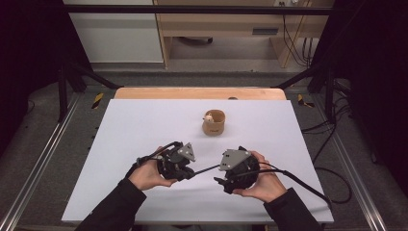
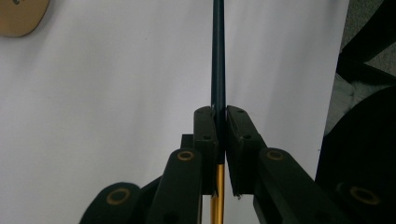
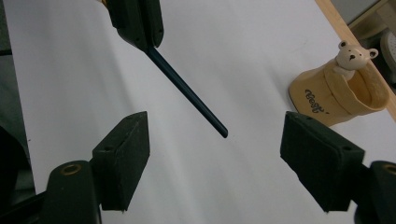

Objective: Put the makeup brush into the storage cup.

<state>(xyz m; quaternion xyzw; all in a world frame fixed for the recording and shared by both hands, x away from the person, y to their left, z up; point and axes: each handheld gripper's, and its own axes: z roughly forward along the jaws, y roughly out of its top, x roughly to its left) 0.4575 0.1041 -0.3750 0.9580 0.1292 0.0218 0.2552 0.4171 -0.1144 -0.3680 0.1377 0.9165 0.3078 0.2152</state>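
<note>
Nearest the person, at the front of the white table (image 1: pixel 144 130), two hands hold the grippers close together. The left gripper (image 1: pixel 188 172) is clamped on a thin dark rod, a pen (image 1: pixel 204 169) with a dark blue shaft and a gold section behind the pads. In the left gripper view the two black jaws press flat against the pen (image 2: pixel 218 56) from either side, and its shaft runs straight ahead over the white surface. The pen points across toward the right gripper (image 1: pixel 220 182), which the person's right hand (image 1: pixel 262 180) cups from below.

In the right gripper view the right gripper (image 3: pixel 217 165) stands released, its jaws well apart, and the tip of the pen (image 3: pixel 191 95) hangs above the gap between them without touching either pad. The left gripper (image 3: pixel 137 28) shows at the top of that view, holding the pen's other end.

Farther back, near the middle of the table, stands a tan boot-shaped holder (image 1: pixel 214 122) with a small bear figure (image 1: pixel 209 117) at its rim. It is well apart from both grippers.
</note>
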